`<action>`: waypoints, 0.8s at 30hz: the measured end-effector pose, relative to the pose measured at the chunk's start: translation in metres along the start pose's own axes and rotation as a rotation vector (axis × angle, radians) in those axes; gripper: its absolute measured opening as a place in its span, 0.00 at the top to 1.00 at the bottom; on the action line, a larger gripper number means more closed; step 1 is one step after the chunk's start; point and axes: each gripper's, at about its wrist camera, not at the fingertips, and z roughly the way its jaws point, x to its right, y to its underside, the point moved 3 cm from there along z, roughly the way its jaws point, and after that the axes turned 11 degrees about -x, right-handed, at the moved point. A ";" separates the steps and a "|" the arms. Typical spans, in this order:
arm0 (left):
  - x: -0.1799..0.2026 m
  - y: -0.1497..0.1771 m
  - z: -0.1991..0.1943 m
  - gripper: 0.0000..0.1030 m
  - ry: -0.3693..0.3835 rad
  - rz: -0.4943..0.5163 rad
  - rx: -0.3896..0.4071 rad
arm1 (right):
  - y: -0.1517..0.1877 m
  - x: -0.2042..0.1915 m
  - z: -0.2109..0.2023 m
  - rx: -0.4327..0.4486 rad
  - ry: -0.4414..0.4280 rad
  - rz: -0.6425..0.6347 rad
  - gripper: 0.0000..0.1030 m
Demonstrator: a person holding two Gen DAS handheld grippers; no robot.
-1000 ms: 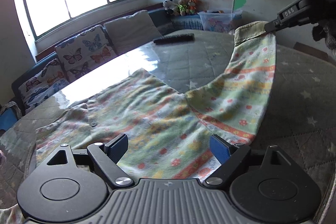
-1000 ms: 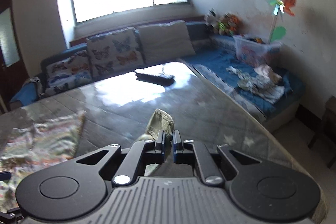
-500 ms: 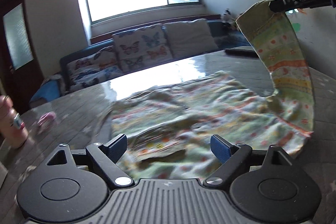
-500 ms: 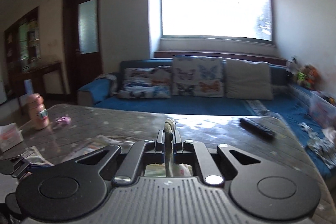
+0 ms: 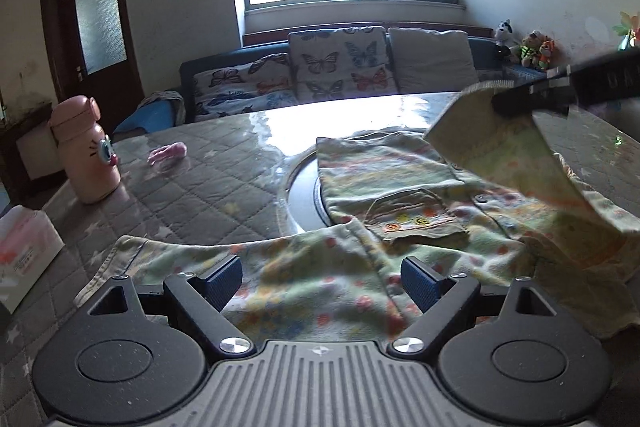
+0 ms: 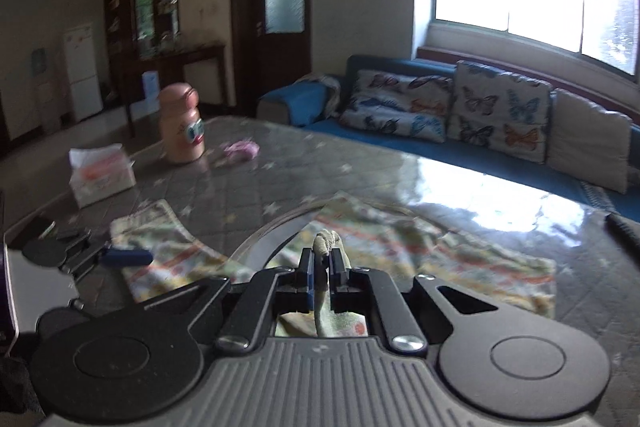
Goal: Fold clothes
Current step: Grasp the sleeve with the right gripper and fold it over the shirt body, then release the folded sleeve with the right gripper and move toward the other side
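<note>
A pale green patterned shirt (image 5: 400, 195) with a chest pocket lies spread on the table, partly over a dark round inset. My left gripper (image 5: 322, 277) is open and empty, low over the shirt's near edge. My right gripper (image 6: 322, 263) is shut on the cuff of one sleeve (image 6: 325, 241). In the left wrist view the right gripper (image 5: 520, 99) holds that sleeve (image 5: 500, 155) lifted above the shirt's right side. The left gripper (image 6: 120, 257) also shows at the left in the right wrist view.
A pink bottle (image 5: 84, 151) stands at the table's left with a small pink item (image 5: 168, 153) near it. A tissue box (image 6: 100, 175) sits at the left edge. A remote (image 6: 624, 231) lies at far right. A sofa with butterfly cushions (image 5: 340, 67) is behind the quilted table (image 5: 208, 187).
My right gripper has carried the sleeve leftward and lower over the shirt body. Both views have swung left, bringing the pink bottle and tissue box into sight. My left gripper stays open.
</note>
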 end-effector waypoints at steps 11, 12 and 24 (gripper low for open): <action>0.005 -0.011 0.003 0.14 -0.001 -0.003 0.012 | 0.045 0.005 -0.005 -0.092 -0.049 -0.014 0.83; 0.007 -0.012 0.002 0.14 0.001 -0.002 0.014 | 0.049 0.009 -0.006 -0.101 -0.042 -0.013 0.83; 0.051 -0.026 0.010 0.14 0.073 0.080 0.007 | 0.131 0.097 -0.015 -0.233 0.123 0.198 0.83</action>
